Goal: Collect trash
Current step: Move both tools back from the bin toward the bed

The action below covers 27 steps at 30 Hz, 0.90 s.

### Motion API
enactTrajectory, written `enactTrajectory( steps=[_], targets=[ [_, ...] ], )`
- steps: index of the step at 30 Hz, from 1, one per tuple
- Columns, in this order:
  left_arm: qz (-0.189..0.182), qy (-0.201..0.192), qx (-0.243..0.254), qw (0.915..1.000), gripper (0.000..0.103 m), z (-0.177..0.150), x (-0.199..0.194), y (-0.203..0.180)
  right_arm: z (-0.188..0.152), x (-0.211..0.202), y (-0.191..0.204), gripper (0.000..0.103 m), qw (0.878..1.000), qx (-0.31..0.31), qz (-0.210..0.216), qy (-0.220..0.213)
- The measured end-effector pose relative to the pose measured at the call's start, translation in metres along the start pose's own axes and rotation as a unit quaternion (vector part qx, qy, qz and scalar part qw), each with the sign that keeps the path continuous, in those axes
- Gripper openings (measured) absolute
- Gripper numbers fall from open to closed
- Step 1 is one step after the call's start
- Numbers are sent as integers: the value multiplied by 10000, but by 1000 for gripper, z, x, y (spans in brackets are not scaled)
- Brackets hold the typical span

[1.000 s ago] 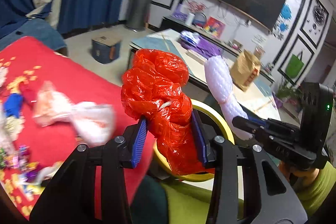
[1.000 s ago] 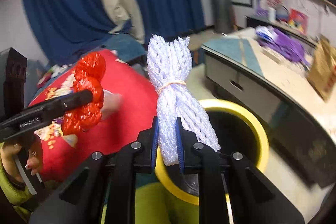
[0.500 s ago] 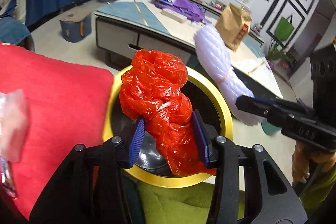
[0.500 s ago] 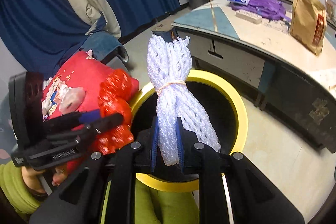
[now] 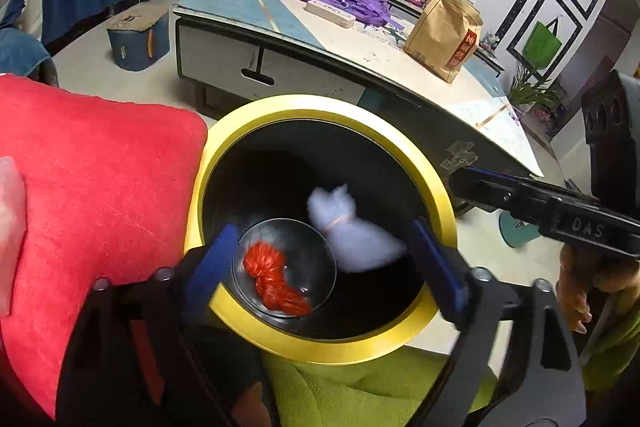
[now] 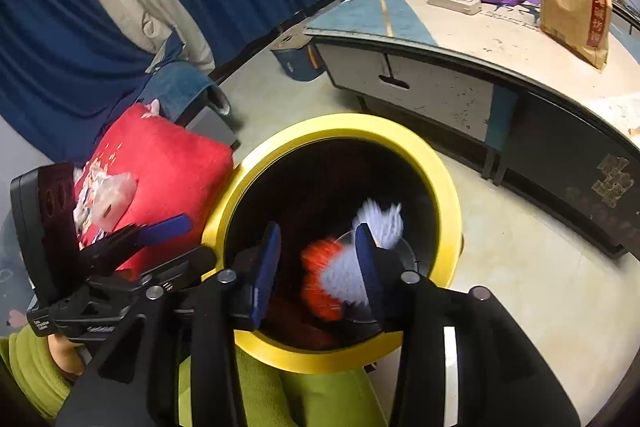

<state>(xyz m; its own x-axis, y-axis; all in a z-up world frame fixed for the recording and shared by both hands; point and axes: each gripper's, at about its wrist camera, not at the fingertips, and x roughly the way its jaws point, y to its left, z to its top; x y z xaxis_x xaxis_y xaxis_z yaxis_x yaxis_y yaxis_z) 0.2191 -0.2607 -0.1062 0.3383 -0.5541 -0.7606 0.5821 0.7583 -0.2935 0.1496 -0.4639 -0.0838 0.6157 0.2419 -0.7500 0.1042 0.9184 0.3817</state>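
Two bundles are inside the yellow-rimmed bin (image 5: 320, 347): the red plastic bag (image 5: 274, 281) lies on the shiny bottom, and the white foam net (image 5: 352, 231) is blurred in mid-fall beside it. The left tongs (image 5: 324, 267) have just been opening and stand wide over the mouth with nothing between them. The right tongs (image 6: 316, 267) have just been opening too, about a third apart, their pads clear of the net (it shows below them, blurred). Both pieces look feather-light, soft and crushable, so neither should need force. More wrappers (image 6: 104, 199) lie on the red cushion (image 5: 100, 187); thin film like that probably slips, so pinching a bunched fold seems best.
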Motion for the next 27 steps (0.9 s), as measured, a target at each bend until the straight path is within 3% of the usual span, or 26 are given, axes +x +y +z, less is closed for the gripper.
enactTrajectory(
  steps=[4,8,14,21,27],
  targets=[
    [65,-72,-137,9999,92,1,-6,1,2,-9,-3,56,9996,20,-189,-220],
    [178,-267,-335,9989,92,2,-22,5,4,-23,4,69,9977,-115,-373,-557],
    [559,-625,-538,9950,92,2,-54,11,5,-44,27,80,9899,-475,-743,-1108],
    [772,-1137,-685,9881,93,0,-97,18,0,-63,59,86,9808,-864,-810,-1551],
    [918,-1447,-667,9829,92,-5,-127,17,-7,-80,93,90,9741,-1213,-617,-1808]
  ],
)
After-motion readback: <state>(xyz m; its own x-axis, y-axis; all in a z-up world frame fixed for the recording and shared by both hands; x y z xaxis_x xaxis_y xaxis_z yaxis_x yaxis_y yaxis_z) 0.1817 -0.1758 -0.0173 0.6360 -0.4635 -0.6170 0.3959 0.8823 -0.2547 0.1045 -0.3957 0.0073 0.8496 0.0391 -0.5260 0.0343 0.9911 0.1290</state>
